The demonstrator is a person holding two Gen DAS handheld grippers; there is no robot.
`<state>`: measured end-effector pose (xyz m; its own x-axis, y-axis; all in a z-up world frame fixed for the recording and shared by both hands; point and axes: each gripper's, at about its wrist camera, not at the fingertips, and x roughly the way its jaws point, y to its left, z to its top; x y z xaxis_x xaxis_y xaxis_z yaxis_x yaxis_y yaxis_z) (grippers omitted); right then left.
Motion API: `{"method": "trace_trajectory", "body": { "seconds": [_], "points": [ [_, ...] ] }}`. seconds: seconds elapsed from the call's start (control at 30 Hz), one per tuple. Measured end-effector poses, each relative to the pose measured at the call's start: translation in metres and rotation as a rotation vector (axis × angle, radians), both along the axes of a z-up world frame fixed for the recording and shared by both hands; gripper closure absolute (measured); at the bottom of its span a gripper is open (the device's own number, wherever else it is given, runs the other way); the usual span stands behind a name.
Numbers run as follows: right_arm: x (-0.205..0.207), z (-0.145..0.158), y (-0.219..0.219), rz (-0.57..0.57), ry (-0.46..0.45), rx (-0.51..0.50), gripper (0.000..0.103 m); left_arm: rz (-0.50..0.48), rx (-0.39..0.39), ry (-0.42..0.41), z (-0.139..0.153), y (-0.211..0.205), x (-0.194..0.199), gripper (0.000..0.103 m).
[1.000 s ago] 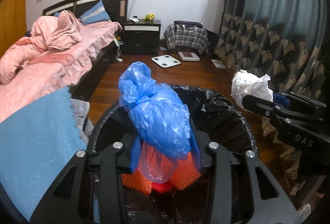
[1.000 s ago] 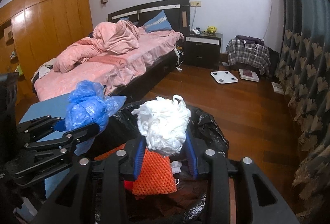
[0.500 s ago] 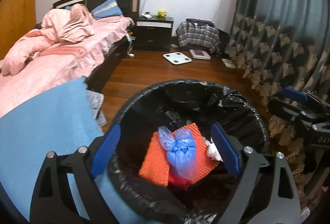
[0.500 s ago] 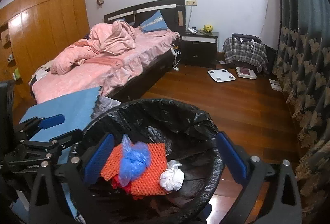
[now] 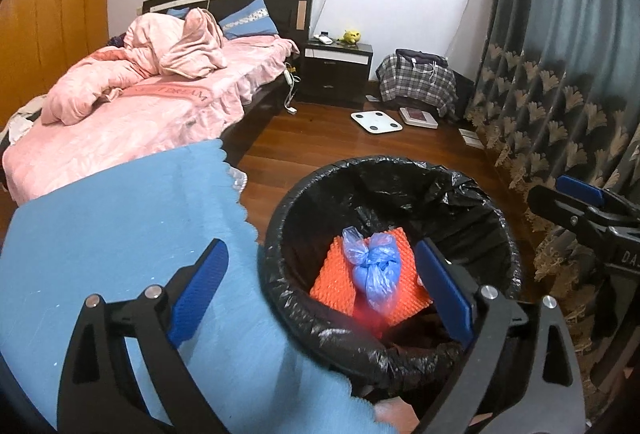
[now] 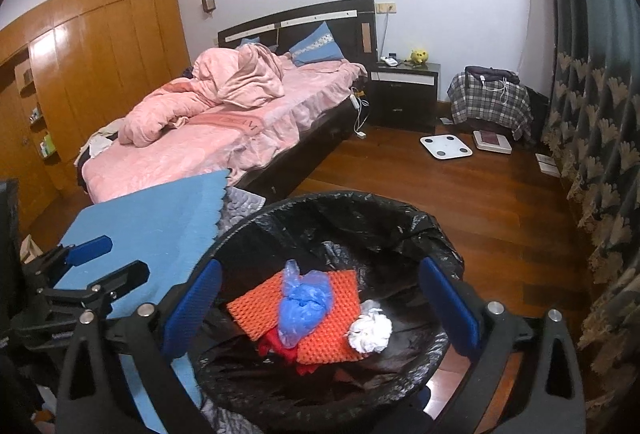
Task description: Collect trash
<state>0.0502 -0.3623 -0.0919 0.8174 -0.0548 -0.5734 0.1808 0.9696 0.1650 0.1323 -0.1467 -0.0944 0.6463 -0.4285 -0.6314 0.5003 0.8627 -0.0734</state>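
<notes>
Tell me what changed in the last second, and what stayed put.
Both tongs let go. The left tongs dropped the blue bag into the bin, and the right tongs dropped the white wad beside it; both landed on the orange mesh. Both now stand open and empty. The bin, bed and floor scale stayed put.

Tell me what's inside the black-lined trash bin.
In the trash bin: an orange mesh sheet, a knotted blue plastic bag on it, a white crumpled wad beside, red scraps underneath. Anything deeper is covered.
</notes>
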Motion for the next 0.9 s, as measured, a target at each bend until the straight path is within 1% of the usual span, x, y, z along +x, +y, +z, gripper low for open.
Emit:
{"method": "trace_trajectory", "body": {
  "seconds": [0.4,0.6,0.9],
  "points": [
    [-0.028,0.029,0.029,0.035,-0.043,-0.035,0.006,0.036,-0.012,-0.050,0.035,0.021,-0.031,0.010],
    [-0.038,0.041,0.038,0.055,-0.066,-0.043,0.006,0.056,-0.018,-0.093,0.055,0.031,-0.048,0.010],
    [-0.049,0.057,0.050,0.075,-0.102,-0.061,0.006,0.063,-0.035,-0.151,0.077,0.039,-0.068,0.009]
  ]
}}
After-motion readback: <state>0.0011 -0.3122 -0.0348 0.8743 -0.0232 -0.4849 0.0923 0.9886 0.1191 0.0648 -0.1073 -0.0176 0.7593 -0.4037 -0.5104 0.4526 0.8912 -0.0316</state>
